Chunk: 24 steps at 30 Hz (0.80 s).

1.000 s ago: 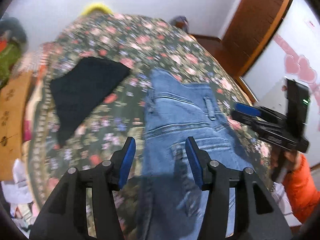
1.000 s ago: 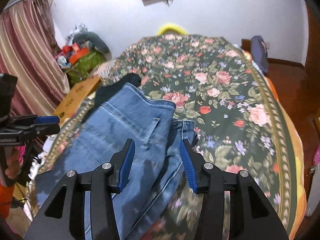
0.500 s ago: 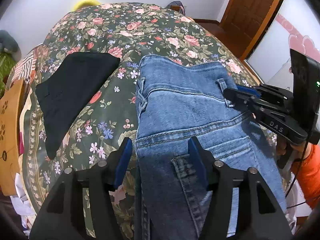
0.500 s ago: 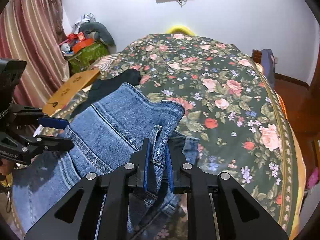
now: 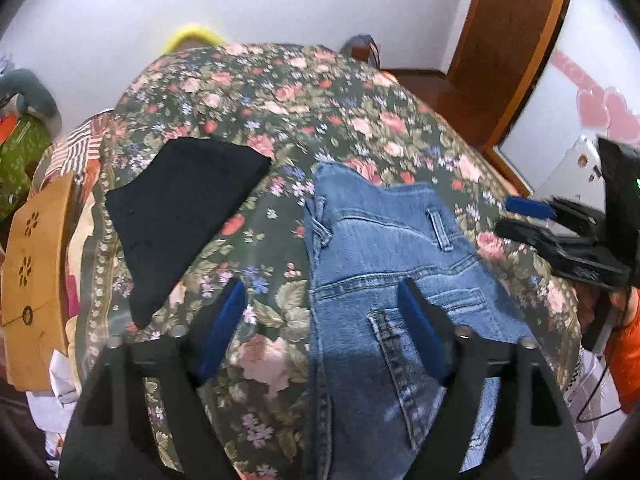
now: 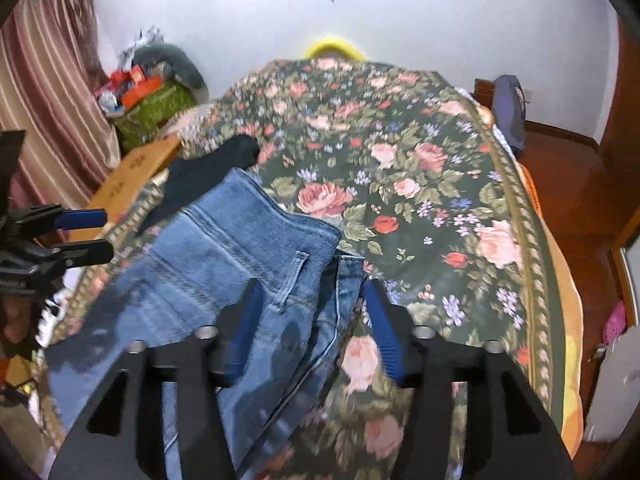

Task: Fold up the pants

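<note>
Blue jeans point(image 5: 384, 264) lie on a flowered bed point(image 5: 280, 92), waistband away from the cameras, beside a black garment point(image 5: 180, 208). Left tongs point(image 5: 320, 316) and right tongs point(image 6: 312, 316) hover wide apart, holding nothing. A tidy fold likely needs each to pinch a waistband corner evenly

The blue denim jeans point(image 5: 384, 264) point(image 6: 224, 280) lie flat on the flowery bed, folded in half, back pocket up, waistband pointing away.
</note>
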Tool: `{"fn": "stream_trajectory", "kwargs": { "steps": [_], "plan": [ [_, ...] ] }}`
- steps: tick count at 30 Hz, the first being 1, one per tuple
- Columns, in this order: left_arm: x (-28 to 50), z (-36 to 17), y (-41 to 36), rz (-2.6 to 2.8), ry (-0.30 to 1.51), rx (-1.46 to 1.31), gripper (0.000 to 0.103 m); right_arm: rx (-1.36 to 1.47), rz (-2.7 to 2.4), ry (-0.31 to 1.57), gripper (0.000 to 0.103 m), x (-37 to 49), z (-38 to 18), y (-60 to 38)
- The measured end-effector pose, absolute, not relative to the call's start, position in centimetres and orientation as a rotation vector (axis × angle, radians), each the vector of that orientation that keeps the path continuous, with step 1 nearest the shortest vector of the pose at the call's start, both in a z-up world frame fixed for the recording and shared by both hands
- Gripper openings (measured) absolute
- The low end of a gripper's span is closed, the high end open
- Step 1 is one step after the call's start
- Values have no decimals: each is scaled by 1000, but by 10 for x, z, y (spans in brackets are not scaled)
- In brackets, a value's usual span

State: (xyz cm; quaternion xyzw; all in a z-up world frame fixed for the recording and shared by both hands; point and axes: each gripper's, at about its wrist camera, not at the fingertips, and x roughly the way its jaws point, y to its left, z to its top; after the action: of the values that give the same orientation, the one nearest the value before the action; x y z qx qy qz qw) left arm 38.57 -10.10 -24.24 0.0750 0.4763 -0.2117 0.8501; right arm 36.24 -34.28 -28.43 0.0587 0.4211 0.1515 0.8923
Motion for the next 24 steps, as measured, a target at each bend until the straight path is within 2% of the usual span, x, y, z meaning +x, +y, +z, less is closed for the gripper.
{"fn": "stream_trajectory", "kwargs": {
  "steps": [3, 5, 13, 17, 24],
  "plan": [
    [385, -248, -92, -448, 1045, 135, 84, 136, 313, 882, 53, 345, -284, -339],
    [382, -257, -89, -462, 1083, 124, 84, 166, 326, 905, 60, 337, -291, -336],
    [366, -295, -92, -537, 1185, 132, 84, 330, 351, 1012, 61, 317, -336, -329],
    [373, -300, -100, -575, 1223, 110, 85, 386, 359, 1026, 73, 327, -349, -334],
    [395, -316, -125, -626, 1313, 79, 85, 498, 443, 1090, 77, 355, -369, -335]
  ]
}}
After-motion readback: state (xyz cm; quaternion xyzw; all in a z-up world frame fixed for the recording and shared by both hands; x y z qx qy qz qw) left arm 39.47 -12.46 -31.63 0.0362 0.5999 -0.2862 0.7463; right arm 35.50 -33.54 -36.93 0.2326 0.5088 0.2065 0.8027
